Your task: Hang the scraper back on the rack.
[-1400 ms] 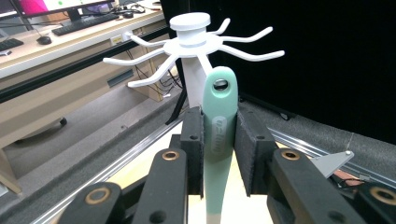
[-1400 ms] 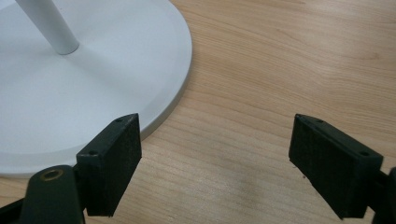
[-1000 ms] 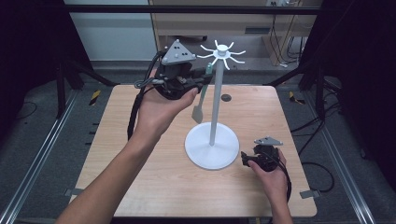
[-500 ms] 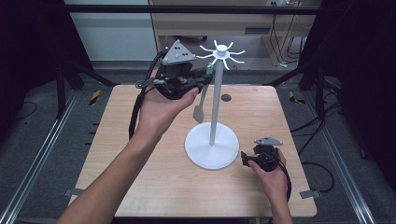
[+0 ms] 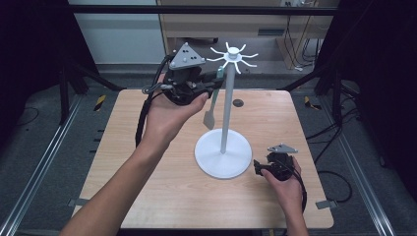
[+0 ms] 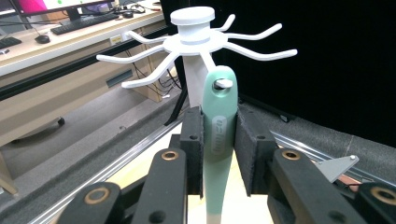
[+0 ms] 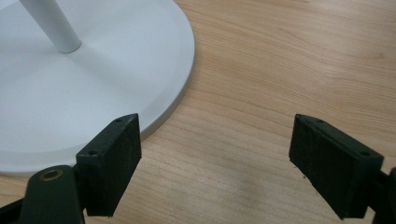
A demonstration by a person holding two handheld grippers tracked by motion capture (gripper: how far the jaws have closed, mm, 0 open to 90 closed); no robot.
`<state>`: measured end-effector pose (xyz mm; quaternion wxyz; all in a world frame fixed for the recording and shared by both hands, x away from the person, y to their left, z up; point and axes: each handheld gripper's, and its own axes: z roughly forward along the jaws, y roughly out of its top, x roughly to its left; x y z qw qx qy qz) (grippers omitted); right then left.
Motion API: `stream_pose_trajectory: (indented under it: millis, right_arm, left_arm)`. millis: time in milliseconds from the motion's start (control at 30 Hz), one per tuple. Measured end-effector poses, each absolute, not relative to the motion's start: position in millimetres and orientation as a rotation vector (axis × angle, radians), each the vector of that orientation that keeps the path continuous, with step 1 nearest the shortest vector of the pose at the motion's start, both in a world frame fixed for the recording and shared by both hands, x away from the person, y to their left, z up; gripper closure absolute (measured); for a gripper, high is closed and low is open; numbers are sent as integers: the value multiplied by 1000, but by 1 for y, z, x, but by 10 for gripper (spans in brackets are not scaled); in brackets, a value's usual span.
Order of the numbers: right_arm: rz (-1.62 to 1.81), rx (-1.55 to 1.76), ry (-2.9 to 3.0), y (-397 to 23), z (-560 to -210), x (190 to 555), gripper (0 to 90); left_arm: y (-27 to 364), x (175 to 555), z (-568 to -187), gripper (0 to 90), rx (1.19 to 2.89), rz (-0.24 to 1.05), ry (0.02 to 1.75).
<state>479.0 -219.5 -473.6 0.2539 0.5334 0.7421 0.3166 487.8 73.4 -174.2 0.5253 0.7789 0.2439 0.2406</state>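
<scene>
Left tool: clamped on green spatula handle, its hole on a stand hook, above tabletop centre. Right tool: wide open, empty, beside stand base.

Grey floor; wooden desk behind; black curtains

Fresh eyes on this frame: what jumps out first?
The white hook stand, rising tall from the middle of the wooden table, with curved prongs fanning out at its top. Next, the left gripper raised beside those prongs, shut on a mint-green spatula whose handle hole sits over a prong tip. The right gripper rests low by the stand's base, jaws open.
</scene>
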Motion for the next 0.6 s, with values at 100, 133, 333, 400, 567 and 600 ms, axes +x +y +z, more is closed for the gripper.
stream_pose_trajectory:
  millis: [100,133,333,400,567,600]
  right_arm:
    - [862,1453,2016,-219,-474,479,171]
    - [861,1453,2017,-219,-474,479,170]
    - [860,1451,2019,-219,-474,479,169]
    - [856,1446,2024,-220,-474,479,169]
    - [854,1447,2027,-219,-474,479,167]
    - [858,1451,2024,-219,-474,479,167]
  left_arm:
    - [73,488,-174,735,1861,577,585]
    - [73,488,-175,735,1860,576,585]
    - [73,487,-175,734,1857,584,582]
    - [73,488,-175,734,1856,584,582]
    - [74,488,-175,732,1856,587,578]
    - [74,488,-175,731,1856,589,577]
